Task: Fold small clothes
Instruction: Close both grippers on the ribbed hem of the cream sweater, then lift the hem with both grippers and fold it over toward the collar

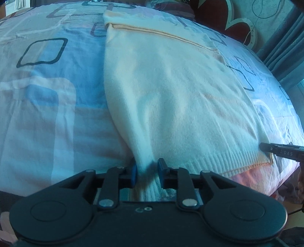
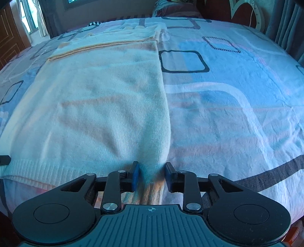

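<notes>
A white knit sweater lies flat on the patterned bed sheet, its ribbed hem toward me and a folded edge with an orange seam at the far end. My left gripper is shut on the hem's near left corner, and the cloth rises in a ridge between the pads. In the right wrist view the same sweater fills the left half. My right gripper is shut on the hem's near right corner, where the knit is bunched between its jaws. Each gripper's tip shows at the edge of the other's view.
The bed sheet stretches bare to the right of the sweater. A striped pillow lies at the bed's far end, before a headboard with a heart pattern. Blue curtains hang at the right, and a wooden door stands at the far left.
</notes>
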Motion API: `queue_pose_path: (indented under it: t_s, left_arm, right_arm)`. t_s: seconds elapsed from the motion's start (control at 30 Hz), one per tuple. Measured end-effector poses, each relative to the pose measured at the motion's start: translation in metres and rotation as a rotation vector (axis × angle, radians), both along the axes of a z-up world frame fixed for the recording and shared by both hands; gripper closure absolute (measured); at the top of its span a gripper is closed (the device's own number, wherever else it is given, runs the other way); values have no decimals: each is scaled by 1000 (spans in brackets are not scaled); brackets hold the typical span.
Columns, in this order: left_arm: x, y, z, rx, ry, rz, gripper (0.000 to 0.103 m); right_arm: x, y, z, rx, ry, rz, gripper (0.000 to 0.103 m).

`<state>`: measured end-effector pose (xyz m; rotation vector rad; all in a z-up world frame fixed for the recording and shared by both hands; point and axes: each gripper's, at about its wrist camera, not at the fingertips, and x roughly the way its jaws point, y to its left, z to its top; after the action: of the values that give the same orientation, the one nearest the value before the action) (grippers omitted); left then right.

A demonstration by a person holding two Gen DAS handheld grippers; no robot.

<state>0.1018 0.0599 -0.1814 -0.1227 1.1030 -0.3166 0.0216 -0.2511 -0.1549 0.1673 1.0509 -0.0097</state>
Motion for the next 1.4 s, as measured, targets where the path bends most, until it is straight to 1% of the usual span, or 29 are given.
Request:
queue_pose_path:
  t_s: [0.03,0.07,0.1,0.13,0.2,0.27,0.33,0.5,0.6,0.73,0.93,1.1,1.23,1.4]
  left_arm:
    - [1,0,0,-2,1,4,86]
    - [2,0,1,-8,4,8,93]
    - [4,0,2,-16,4,12,96]
    - [6,1,4,-25,5,18,97]
    - [9,1,11,-38,-20,18,97]
    - [13,0,23,-46,-65,15,97]
    - [19,-1,38,-60,-116,19,97]
    - [48,-2,73,-78,-249,42,97]
    - [74,-4,84,-88,-293,58,97]
    - [106,-9,89,-90,-341,77,97]
    - [160,-10,84,-109,-344,132,97]
    - [204,-11,78,-121,-338,171,97]
    - [237,-16,74,-109,-336,184,97]
    - [277,-17,63,-115,-300,223,97]
  right_arm:
    - [2,0,0,14,9,7,75]
    - [3,0,1,28,17,15,85]
    - [6,1,2,45,27,28,92]
    - [8,0,3,70,33,37,97]
    - [13,-3,7,117,36,43,97]
    - [17,-7,13,163,21,39,97]
    - [24,-11,25,202,-16,38,97]
    - [54,-20,57,255,-123,29,97]
    - [81,-28,72,293,-177,19,97]
    - [119,-37,83,324,-231,0,97]
    - [180,-52,83,364,-259,-29,97]
    - [227,-56,73,362,-261,-41,97]
    - [262,-62,66,380,-260,-67,97]
    - [304,-71,55,379,-245,-96,97]
